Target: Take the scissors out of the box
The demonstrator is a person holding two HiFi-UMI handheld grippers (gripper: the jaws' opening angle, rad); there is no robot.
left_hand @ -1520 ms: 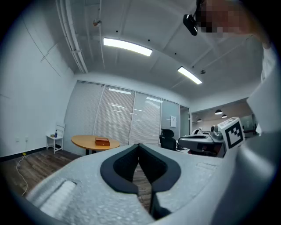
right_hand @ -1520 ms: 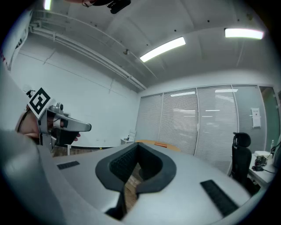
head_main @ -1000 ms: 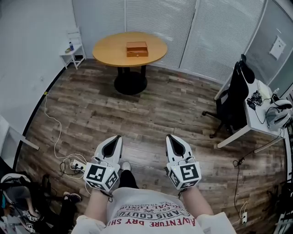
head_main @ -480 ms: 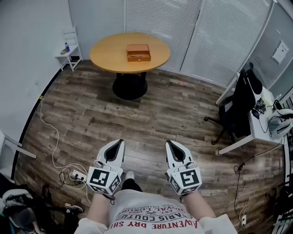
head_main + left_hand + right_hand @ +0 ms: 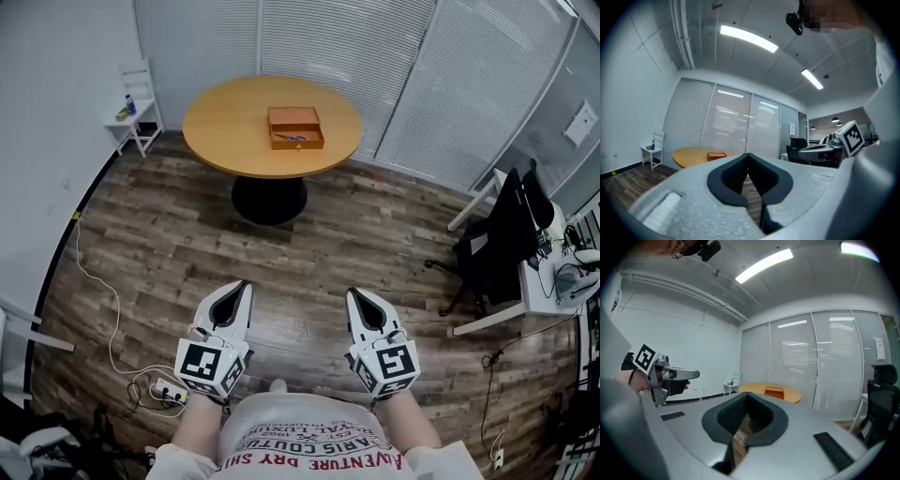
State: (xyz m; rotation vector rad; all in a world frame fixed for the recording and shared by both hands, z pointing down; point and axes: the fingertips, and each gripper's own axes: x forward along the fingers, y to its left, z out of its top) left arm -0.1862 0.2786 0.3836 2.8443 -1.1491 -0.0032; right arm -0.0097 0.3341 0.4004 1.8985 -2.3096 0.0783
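Note:
An open orange-brown box (image 5: pixel 296 127) lies on a round wooden table (image 5: pixel 225 131) at the far side of the room; a small blue-handled thing, hard to make out, lies inside it. The same box (image 5: pixel 716 155) (image 5: pixel 774 391) is small and distant in both gripper views. My left gripper (image 5: pixel 241 285) and right gripper (image 5: pixel 354 293) are held side by side at waist height over the wood floor, far short of the table. Both are shut with nothing between the tips.
A white shelf stand (image 5: pixel 133 117) with a bottle stands left of the table. A black office chair (image 5: pixel 497 248) and a white desk (image 5: pixel 553 286) are at the right. A cable and power strip (image 5: pixel 159 389) lie on the floor at the left.
The table and box have grown and shifted lower in the head view as the person walks toward them. Both grippers stay shut and level in front of the body.

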